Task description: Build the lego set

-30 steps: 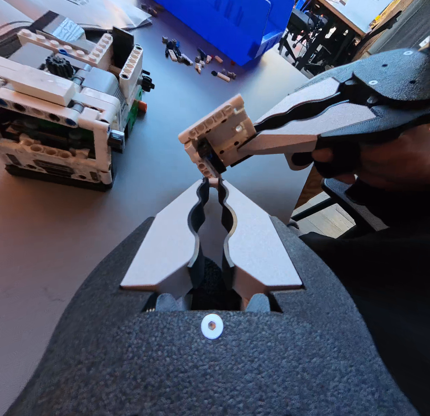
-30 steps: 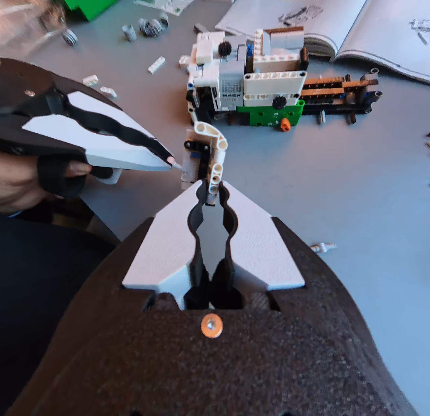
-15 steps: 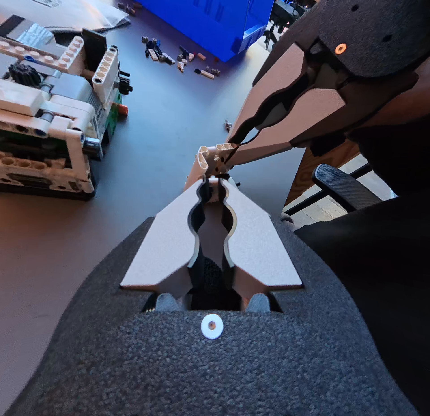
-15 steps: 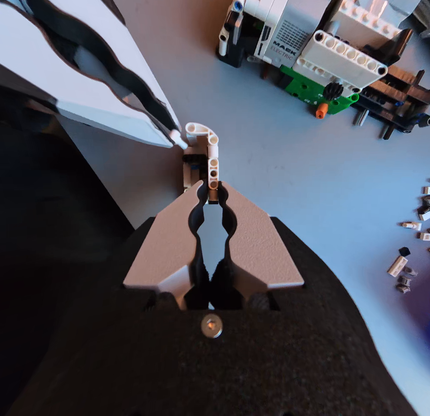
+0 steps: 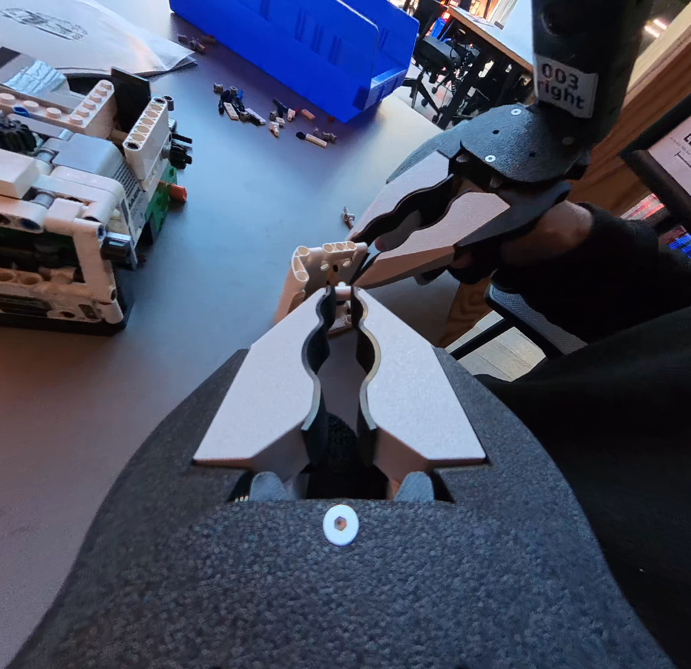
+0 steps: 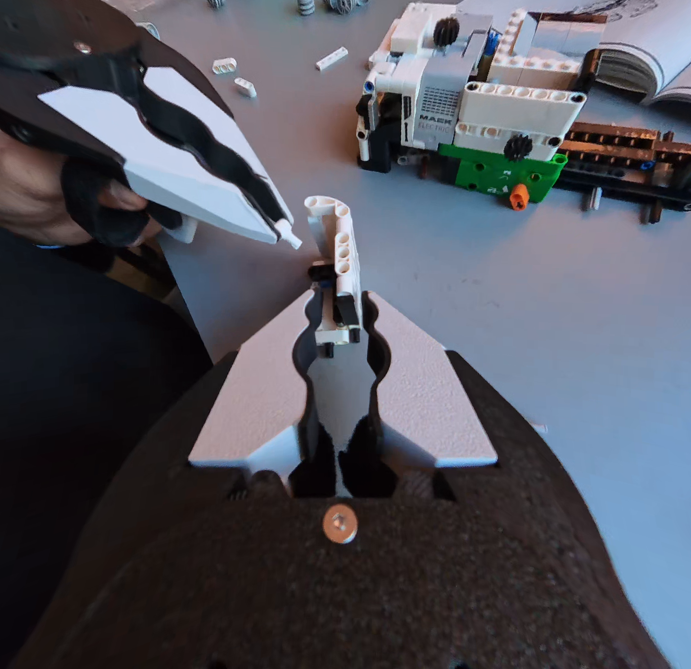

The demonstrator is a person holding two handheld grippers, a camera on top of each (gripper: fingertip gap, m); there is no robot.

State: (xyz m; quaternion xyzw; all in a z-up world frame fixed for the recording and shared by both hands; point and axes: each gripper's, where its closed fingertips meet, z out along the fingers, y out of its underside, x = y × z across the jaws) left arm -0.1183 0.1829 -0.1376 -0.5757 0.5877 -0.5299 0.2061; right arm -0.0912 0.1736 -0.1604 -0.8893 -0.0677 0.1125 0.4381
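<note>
Right gripper is clamped on the white sub-assembly, held up off the surface near its front edge. Left gripper has its jaws pinched together on a small white pin, tip just beside the sub-assembly's side, not yet in.

Do it like this: line the pin square to the hole before you push, and brace with the right so the beam doesn't pivot in the jaws (grip is low on the piece, so it will lever easily). Short straight push, no twisting.

Room: the surface edge runs right under your hands, so a dropped pin likely goes to the floor; shift inward a little. The truck build sits well apart ahead-right, loose parts and the blue bin further back. Open surface between is plenty.
</note>
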